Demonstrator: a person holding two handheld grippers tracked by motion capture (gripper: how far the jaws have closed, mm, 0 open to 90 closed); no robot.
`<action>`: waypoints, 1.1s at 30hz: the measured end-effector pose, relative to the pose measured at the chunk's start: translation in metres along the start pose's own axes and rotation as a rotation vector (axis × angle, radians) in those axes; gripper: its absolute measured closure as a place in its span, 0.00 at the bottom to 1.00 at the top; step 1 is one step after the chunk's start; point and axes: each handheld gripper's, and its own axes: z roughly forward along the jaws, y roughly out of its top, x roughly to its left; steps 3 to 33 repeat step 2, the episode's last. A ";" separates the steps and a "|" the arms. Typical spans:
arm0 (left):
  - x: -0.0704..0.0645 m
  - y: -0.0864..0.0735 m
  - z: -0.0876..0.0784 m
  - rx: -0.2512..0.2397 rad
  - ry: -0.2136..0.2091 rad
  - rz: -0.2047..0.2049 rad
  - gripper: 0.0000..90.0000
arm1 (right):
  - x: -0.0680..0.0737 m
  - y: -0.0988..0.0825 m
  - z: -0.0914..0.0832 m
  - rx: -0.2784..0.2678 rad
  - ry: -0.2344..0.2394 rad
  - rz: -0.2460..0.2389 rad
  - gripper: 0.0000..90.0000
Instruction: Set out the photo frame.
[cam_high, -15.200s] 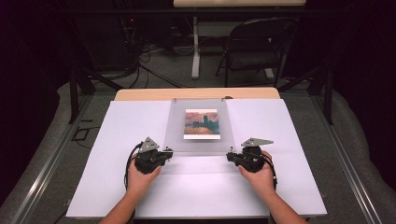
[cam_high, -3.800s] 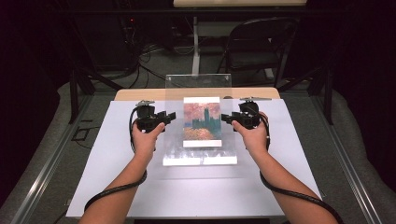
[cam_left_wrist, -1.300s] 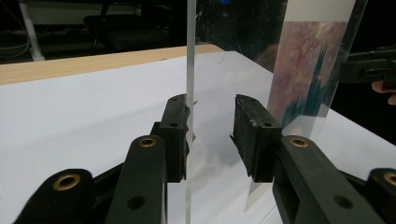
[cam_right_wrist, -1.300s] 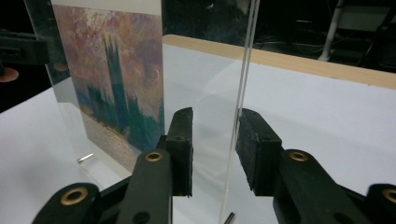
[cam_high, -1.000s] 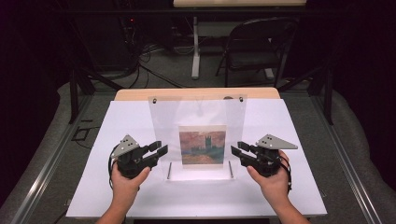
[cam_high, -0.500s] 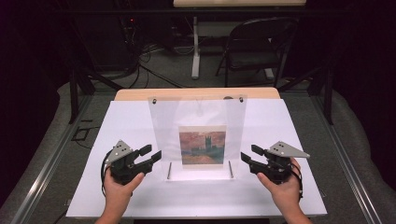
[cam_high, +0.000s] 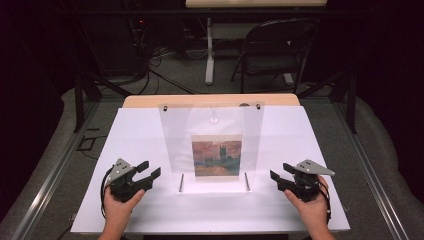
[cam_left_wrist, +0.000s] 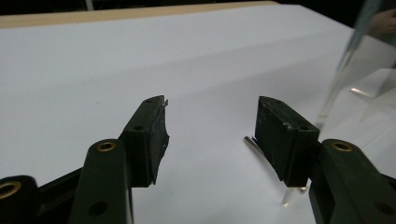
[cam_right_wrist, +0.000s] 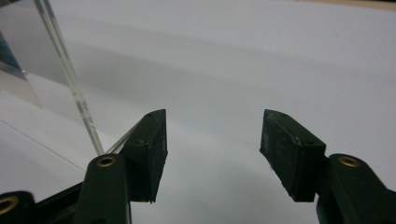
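Observation:
A clear acrylic picture frame (cam_high: 212, 130) stands upright on the white table (cam_high: 210, 210), holding a small landscape picture (cam_high: 216, 158). Two metal pegs (cam_high: 181, 183) prop its foot. My left gripper (cam_high: 149, 172) sits low at the frame's left, apart from it, open with nothing between its jaws, which have just been opening. My right gripper (cam_high: 278, 176) sits at the frame's right, also apart and open, its jaws likewise just widened. In the left gripper view the gripper (cam_left_wrist: 210, 126) faces bare table with the frame's edge (cam_left_wrist: 343, 63) at right. In the right gripper view the gripper (cam_right_wrist: 212, 135) has the frame's edge (cam_right_wrist: 70, 74) at left.
A wooden strip (cam_high: 210, 100) borders the table's far edge. Beyond it are a folding chair (cam_high: 272, 47), cables on the floor and dark stands. Metal rails run along both sides of the table.
Both grippers have drawn outward and toward the near edge, away from the standing frame, and sunk lower. Their jaws have spread wider. The frame stays upright in place.

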 end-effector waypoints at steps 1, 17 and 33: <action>0.003 -0.001 0.001 0.008 0.005 -0.018 0.48 | -0.001 -0.002 0.003 0.015 0.002 0.003 0.46; 0.004 -0.002 0.003 0.012 0.008 -0.039 0.48 | -0.002 -0.003 0.005 0.020 0.008 0.017 0.46; 0.004 -0.002 0.003 0.012 0.008 -0.039 0.48 | -0.002 -0.003 0.005 0.020 0.008 0.017 0.46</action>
